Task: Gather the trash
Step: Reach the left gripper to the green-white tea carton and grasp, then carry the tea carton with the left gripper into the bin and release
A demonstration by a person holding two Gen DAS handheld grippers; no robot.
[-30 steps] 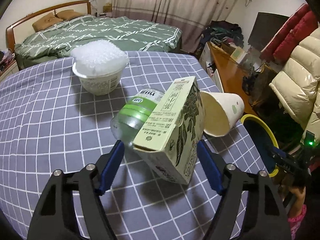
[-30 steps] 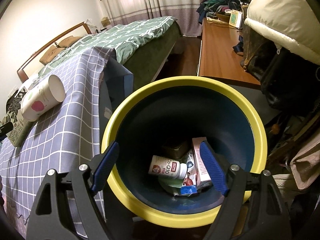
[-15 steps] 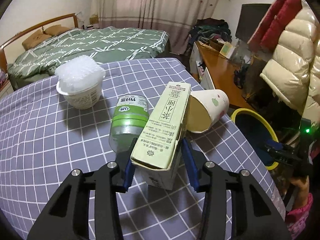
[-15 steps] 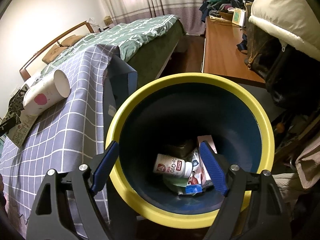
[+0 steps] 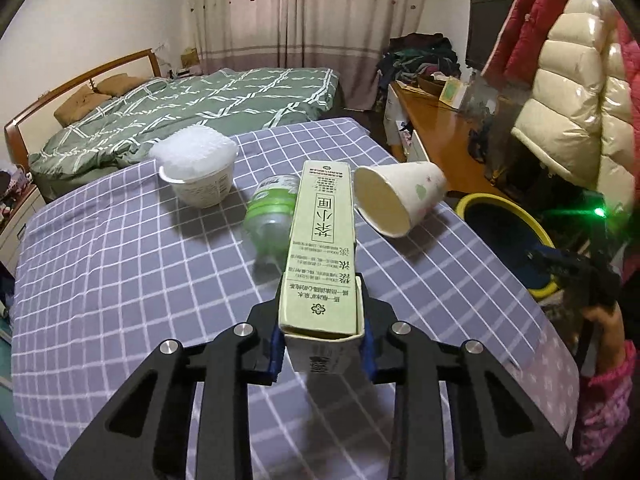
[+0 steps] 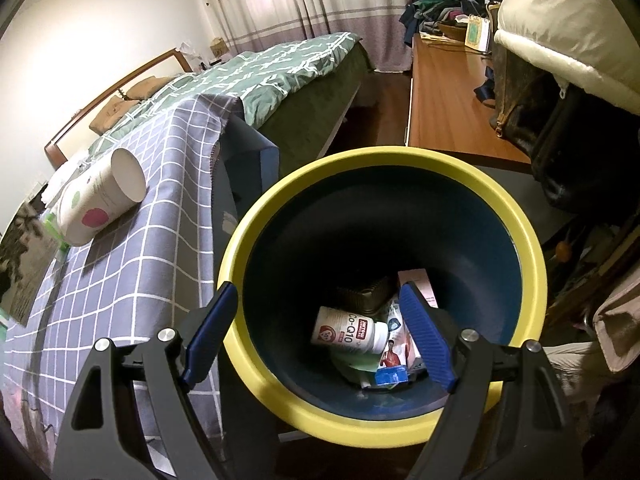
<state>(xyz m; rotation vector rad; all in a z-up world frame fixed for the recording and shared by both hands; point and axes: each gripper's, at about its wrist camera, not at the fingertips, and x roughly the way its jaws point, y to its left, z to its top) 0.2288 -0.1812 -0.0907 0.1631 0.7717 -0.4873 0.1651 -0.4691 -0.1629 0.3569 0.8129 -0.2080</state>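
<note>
The left tool [image 5: 322,344] pinches the near end of a green tea carton [image 5: 323,256], lifted at an angle over the checked surface [image 5: 120,264]. The hold sits far from the carton's middle, so the long box could swing or slip free, and its far end could knock the plastic bottle [image 5: 272,208] or paper cup [image 5: 396,200] lying just beside it. A second ago these fingers stood spread around the carton; now they are closed on it. The right tool [image 6: 318,334] hangs spread over the yellow-rimmed bin [image 6: 532,248], much as before.
</note>
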